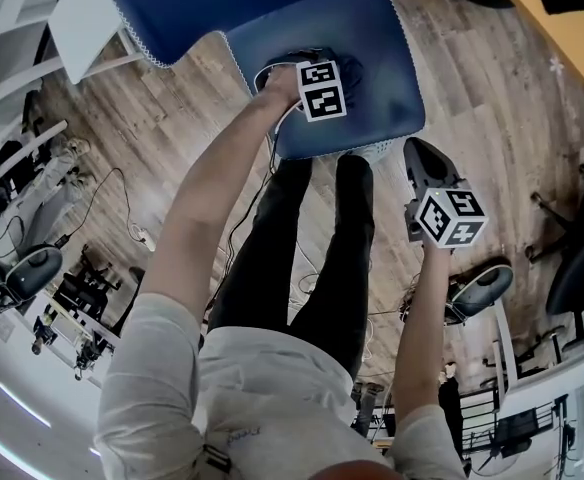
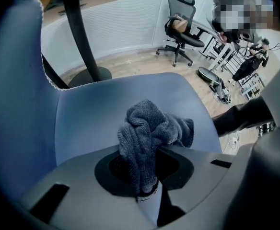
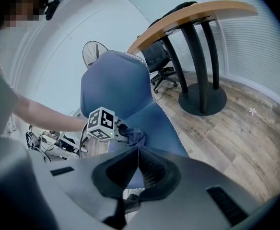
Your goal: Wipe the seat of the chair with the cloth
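Note:
The blue chair seat (image 1: 382, 58) lies at the top of the head view, its back (image 1: 202, 8) to the left. My left gripper (image 1: 334, 80) is over the seat, shut on a crumpled grey-blue cloth (image 2: 149, 123) that bunches out past the jaws (image 2: 152, 150) against the seat (image 2: 97, 119). From the right gripper view the cloth (image 3: 136, 137) sits on the seat (image 3: 154, 116) beside the left marker cube (image 3: 101, 123). My right gripper (image 1: 419, 153) hangs off the seat's front right corner above the floor, with its jaws (image 3: 138, 150) shut on nothing.
The person's dark-trousered legs (image 1: 322, 238) stand right at the seat's front edge. A wooden table on a black pedestal (image 3: 202, 99) stands beyond the chair. Black office chairs (image 2: 180, 30) (image 1: 577, 268), cables and equipment (image 1: 32, 268) crowd the wooden floor, and a white shelf (image 1: 82, 18) stands nearby.

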`<act>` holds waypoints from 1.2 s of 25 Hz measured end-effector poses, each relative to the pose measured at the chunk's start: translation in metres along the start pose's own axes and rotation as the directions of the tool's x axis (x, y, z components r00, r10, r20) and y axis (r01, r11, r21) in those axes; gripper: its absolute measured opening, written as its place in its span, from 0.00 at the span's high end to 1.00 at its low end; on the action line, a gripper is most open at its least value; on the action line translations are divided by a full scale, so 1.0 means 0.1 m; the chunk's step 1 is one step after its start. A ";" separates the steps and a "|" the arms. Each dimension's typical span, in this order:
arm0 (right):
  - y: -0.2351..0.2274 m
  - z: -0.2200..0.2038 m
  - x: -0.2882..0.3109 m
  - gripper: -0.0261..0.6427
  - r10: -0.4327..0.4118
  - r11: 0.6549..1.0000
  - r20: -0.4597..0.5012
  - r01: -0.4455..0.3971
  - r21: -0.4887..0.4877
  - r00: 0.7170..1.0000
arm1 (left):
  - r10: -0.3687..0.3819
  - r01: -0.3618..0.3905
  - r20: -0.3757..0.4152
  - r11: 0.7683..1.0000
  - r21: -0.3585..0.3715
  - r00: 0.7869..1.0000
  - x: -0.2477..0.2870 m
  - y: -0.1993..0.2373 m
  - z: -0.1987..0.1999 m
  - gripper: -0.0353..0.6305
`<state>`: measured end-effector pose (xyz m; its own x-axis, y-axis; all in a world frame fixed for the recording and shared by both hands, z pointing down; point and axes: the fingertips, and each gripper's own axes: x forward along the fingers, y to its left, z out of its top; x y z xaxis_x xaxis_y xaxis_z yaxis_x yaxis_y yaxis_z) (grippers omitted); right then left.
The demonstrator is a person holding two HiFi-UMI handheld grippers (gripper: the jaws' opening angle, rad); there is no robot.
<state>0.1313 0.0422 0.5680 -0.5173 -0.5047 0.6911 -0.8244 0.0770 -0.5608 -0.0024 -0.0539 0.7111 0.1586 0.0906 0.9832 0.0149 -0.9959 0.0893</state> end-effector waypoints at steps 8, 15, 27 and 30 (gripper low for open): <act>0.11 0.01 0.07 0.93 0.005 1.000 0.002 -0.006 0.005 1.000 | 0.058 -0.061 -0.034 0.995 -0.084 0.998 -0.05 0.28 -0.24 0.81; 0.15 0.02 0.11 0.93 0.003 1.000 -0.005 -0.003 -0.001 1.000 | 0.042 -0.045 -0.043 0.995 -0.090 0.998 -0.05 0.36 -0.25 0.81; 0.27 0.03 0.24 0.93 0.015 1.000 -0.018 -0.015 0.001 1.000 | 0.121 -0.146 -0.124 0.964 -0.220 0.985 -0.19 1.05 -0.54 0.81; 0.29 0.06 0.27 0.93 0.018 1.000 -0.020 -0.018 -0.006 1.000 | 0.155 -0.186 -0.144 0.953 -0.240 0.977 -0.24 1.18 -0.63 0.81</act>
<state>0.0948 0.0256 0.5677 -0.5366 -0.4859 0.6899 -0.8161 0.0911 -0.5707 -0.0669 -0.1735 0.7084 0.0155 -0.0659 0.9977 -0.2525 -0.9657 -0.0598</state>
